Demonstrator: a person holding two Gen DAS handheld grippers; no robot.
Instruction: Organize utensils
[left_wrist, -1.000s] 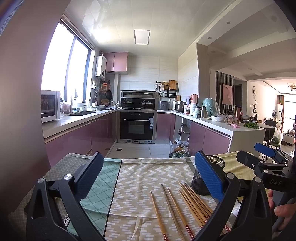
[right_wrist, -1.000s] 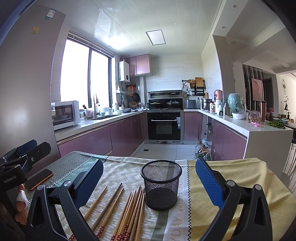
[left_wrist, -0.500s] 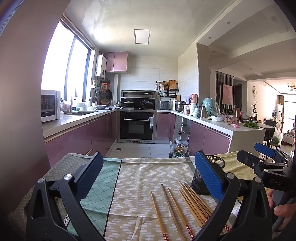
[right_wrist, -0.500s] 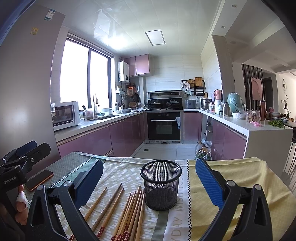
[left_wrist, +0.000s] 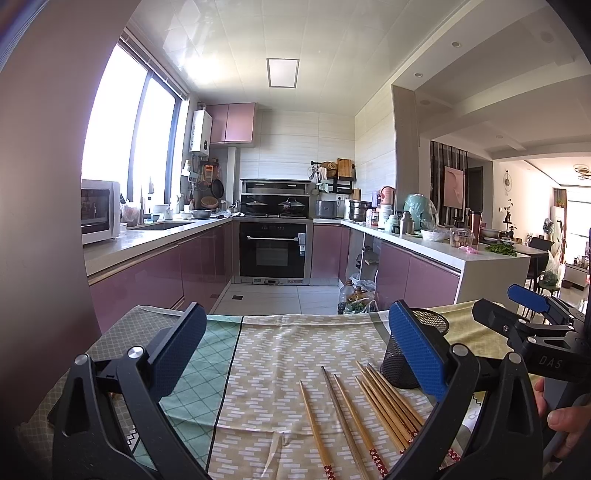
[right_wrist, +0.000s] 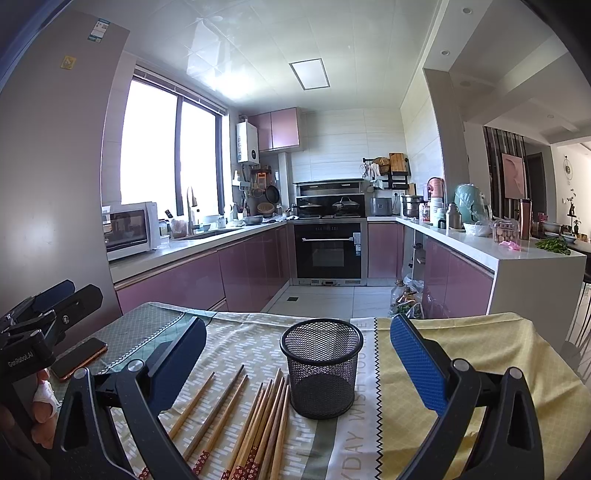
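Observation:
Several wooden chopsticks (right_wrist: 258, 417) with red patterned ends lie side by side on the tablecloth, just left of an upright, empty black mesh cup (right_wrist: 320, 365). The chopsticks (left_wrist: 373, 410) and cup (left_wrist: 410, 354) also show in the left wrist view, at lower right. My left gripper (left_wrist: 295, 354) is open and empty, above the cloth left of the chopsticks. My right gripper (right_wrist: 297, 365) is open and empty, with the cup between its jaws in view but farther off. Each gripper shows at the edge of the other's view.
The table wears patterned cloths: green diamond (left_wrist: 199, 373), beige dashes (left_wrist: 295, 343), yellow (right_wrist: 480, 354). A phone (right_wrist: 79, 357) lies at the table's left edge. Beyond the far edge is a kitchen with pink cabinets and an oven (right_wrist: 328, 249).

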